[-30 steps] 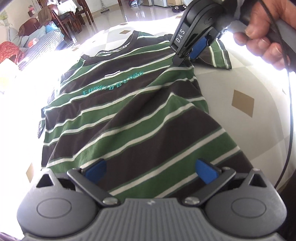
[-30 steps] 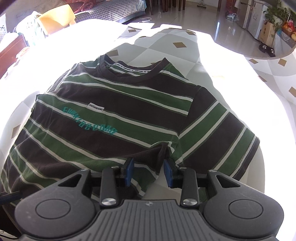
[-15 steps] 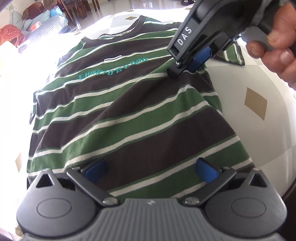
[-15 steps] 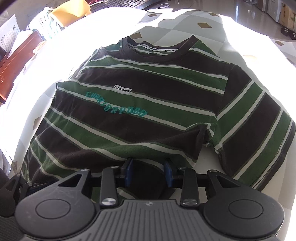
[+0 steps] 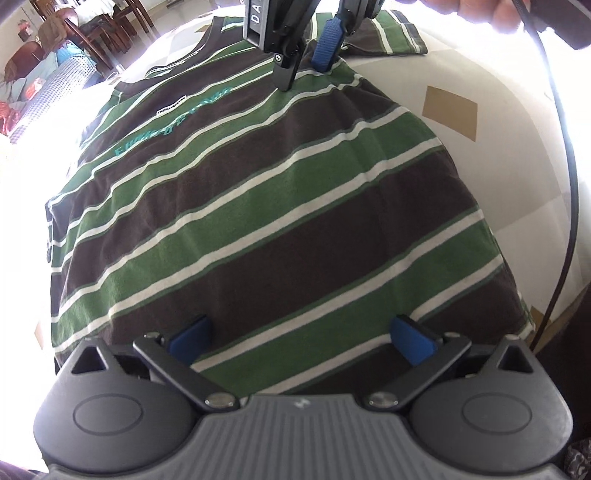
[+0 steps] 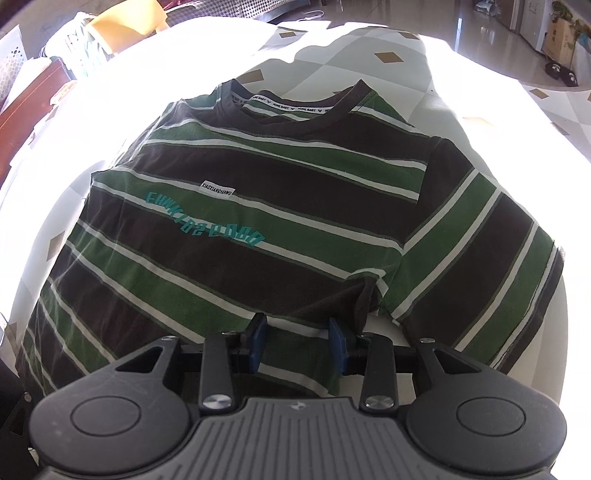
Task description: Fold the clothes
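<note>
A T-shirt (image 5: 280, 206) with brown, green and white stripes lies face up and flat on the white table (image 5: 491, 74), collar at the far end. My left gripper (image 5: 301, 336) hovers open and wide over the hem, its blue pads (image 5: 192, 332) clear of the cloth. My right gripper (image 6: 297, 345) stands at the shirt (image 6: 258, 221) side seam just below the right sleeve (image 6: 480, 258). Its jaws are opening, with a strip of cloth lying between the pads. The left wrist view shows that right gripper (image 5: 303, 74) tips-down on the shirt.
A hand (image 5: 480, 11) and a black cable (image 5: 569, 184) are at the upper right of the left wrist view. The table's edge runs close on the right. Chairs (image 5: 92, 33) and a sofa stand beyond the far left; wooden furniture (image 6: 29, 110) flanks the table.
My left gripper has dropped closer to the hem and tilted more steeply down. My right gripper's pads have spread a little, and the bunched cloth between them now lies flatter.
</note>
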